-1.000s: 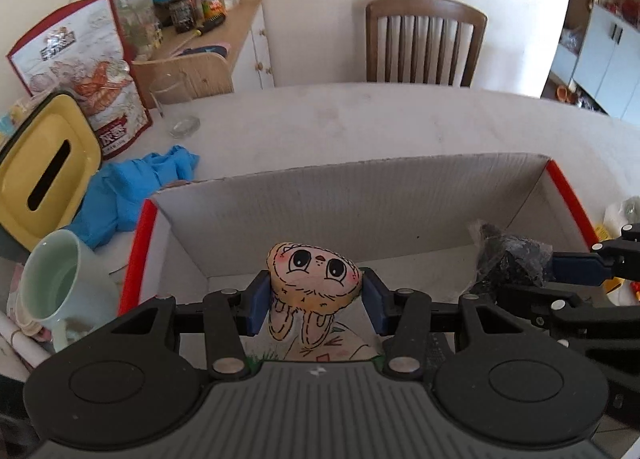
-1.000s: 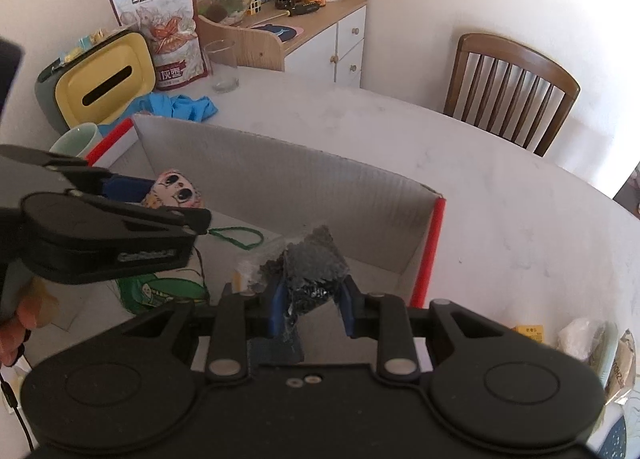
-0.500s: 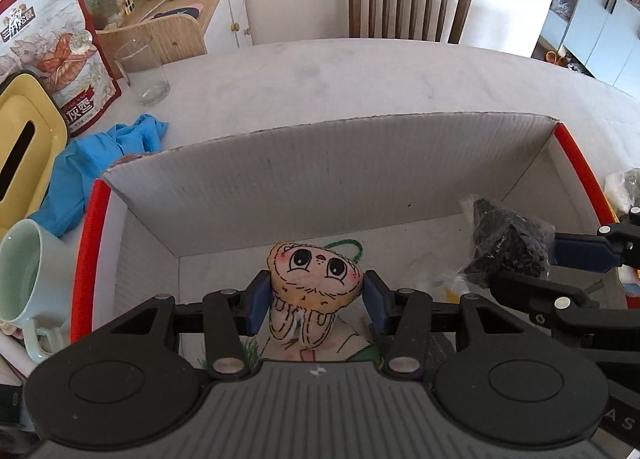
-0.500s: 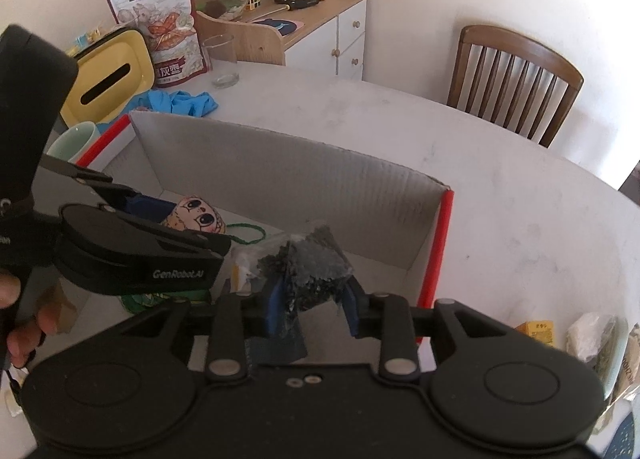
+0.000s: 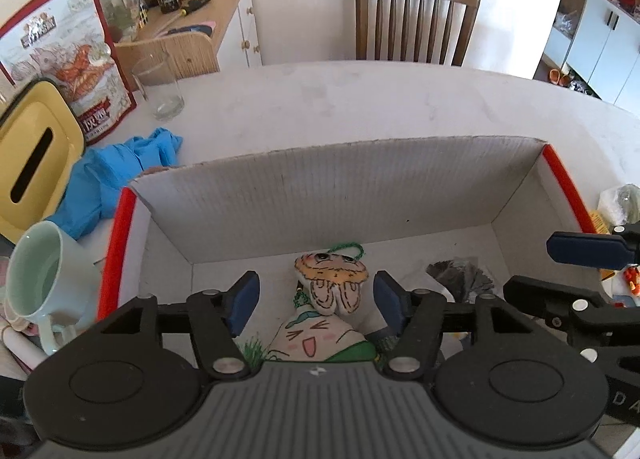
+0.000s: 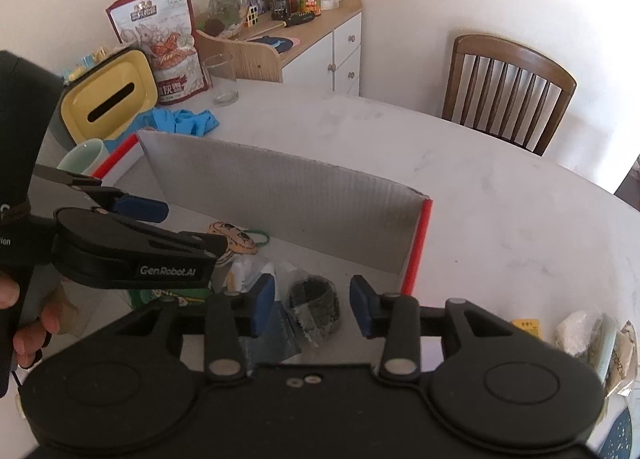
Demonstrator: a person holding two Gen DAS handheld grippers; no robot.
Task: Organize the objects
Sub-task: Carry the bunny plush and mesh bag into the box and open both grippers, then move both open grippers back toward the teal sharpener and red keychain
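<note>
A cardboard box with red edges stands on the white table; it also shows in the right wrist view. My left gripper is open above the box, and the plush cartoon toy with a green loop lies on the box floor between its pads, free of them. A second plush lies just below it. My right gripper is open over a dark crinkly packet lying on the box floor, also in the left wrist view.
Left of the box are a pale green mug, blue gloves, a yellow tissue box, a glass and a snack bag. A wooden chair stands behind the table. Small packets lie right of the box.
Both grippers opened. The plush toy dropped from the left gripper onto the box floor, and the dark packet dropped from the right gripper onto the box floor.
</note>
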